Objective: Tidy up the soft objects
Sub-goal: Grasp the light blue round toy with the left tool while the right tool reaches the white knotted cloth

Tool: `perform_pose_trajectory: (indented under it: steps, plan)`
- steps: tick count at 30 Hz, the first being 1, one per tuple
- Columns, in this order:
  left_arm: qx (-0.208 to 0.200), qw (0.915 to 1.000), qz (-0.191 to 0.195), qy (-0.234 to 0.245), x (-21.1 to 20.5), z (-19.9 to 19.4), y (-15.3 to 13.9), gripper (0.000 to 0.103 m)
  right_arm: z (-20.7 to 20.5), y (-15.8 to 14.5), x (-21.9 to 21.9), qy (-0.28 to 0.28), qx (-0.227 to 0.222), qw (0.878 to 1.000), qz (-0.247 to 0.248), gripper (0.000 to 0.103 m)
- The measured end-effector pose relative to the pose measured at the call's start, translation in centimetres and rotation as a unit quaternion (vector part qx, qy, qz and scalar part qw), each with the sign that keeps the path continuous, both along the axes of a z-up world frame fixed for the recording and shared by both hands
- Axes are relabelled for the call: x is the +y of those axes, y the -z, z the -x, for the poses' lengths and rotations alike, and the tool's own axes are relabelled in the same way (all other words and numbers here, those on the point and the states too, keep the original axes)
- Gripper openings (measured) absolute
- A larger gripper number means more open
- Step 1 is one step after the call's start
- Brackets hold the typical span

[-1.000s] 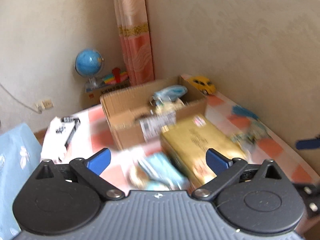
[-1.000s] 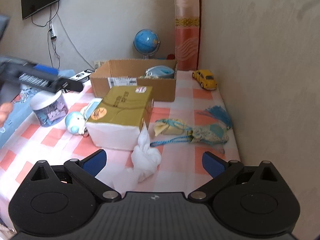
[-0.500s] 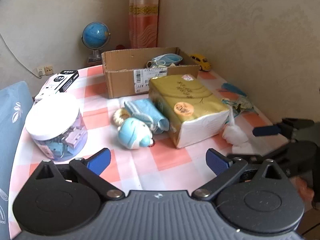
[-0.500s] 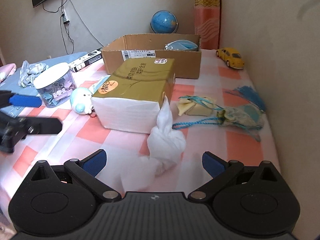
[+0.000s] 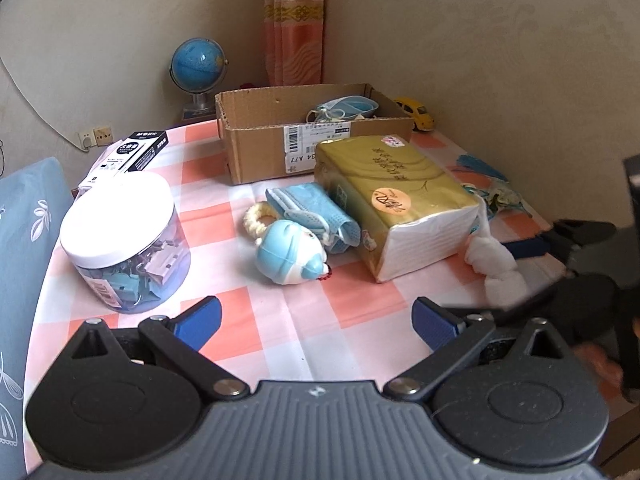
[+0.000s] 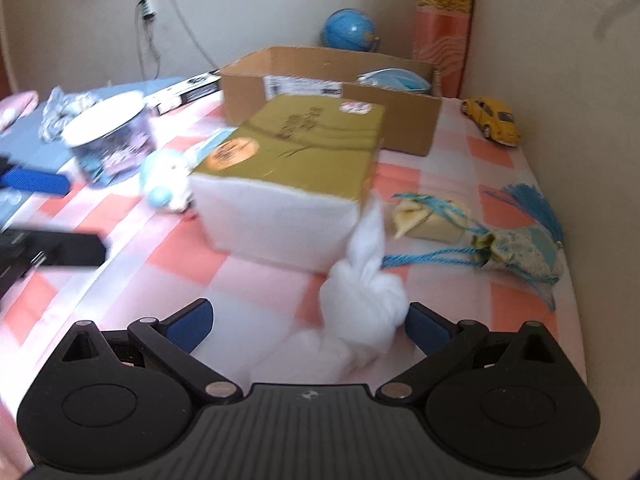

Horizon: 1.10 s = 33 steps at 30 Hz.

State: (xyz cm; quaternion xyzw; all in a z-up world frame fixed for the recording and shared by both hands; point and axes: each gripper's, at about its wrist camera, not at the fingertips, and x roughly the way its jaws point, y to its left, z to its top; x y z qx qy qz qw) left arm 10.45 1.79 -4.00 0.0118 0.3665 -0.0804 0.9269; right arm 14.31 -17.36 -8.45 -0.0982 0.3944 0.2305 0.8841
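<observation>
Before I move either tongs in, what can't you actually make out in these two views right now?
- Cardboard box contents: its front wall hides all but one face mask, both views.
- Gold tissue pack print: motion-blurred in the right wrist view, too small in the left.
- Right tongs: blur hides whether the right pad touches the white tissue wad.
- Clear jar: contents indistinct through the wall.
</observation>
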Motion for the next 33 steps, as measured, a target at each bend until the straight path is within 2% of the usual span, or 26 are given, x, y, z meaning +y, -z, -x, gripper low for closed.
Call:
perform_pose_trajectory:
  steps: [4,11,16,17,22,26,29,33]
  plan:
    - [-0.001,1.0,0.0,0.001,0.1,-0.5,0.3,0.101,1.9,0.1,0.5,-0.022,-0.01,1.0,0.015,0.103]
    - [-0.02,0.9993,-0.033,0.004,0.0,-2.0,0.7,0.101,2.9,0.2,0.4,0.002,-0.019,1.0,0.008,0.103]
    - [-0.025,0.9987,-0.043,0.01,0.1,-3.2,1.4,0.096,3.1,0.2,0.4,0.009,-0.019,1.0,0.009,0.103]
    - [-0.026,0.9986,-0.044,0.01,0.1,-3.4,1.5,0.095,3.1,0.2,0.4,0.009,-0.019,1.0,0.009,0.103]
    - [-0.019,0.9986,-0.047,0.012,0.1,-4.8,2.1,0.073,3.3,0.3,0.3,0.008,-0.024,1.0,0.006,0.103]
    - [-0.017,0.9987,-0.045,0.017,0.1,-5.6,2.4,0.068,3.5,0.4,0.2,0.008,-0.03,1.0,0.003,0.103]
    - [-0.014,0.9989,-0.038,0.021,0.1,-5.9,2.6,0.052,3.5,0.3,0.2,0.008,-0.029,1.0,0.004,0.103]
    - [-0.01,0.9992,-0.031,0.023,0.4,-5.3,2.6,0.051,3.6,0.3,0.2,0.008,-0.032,0.999,0.003,0.103]
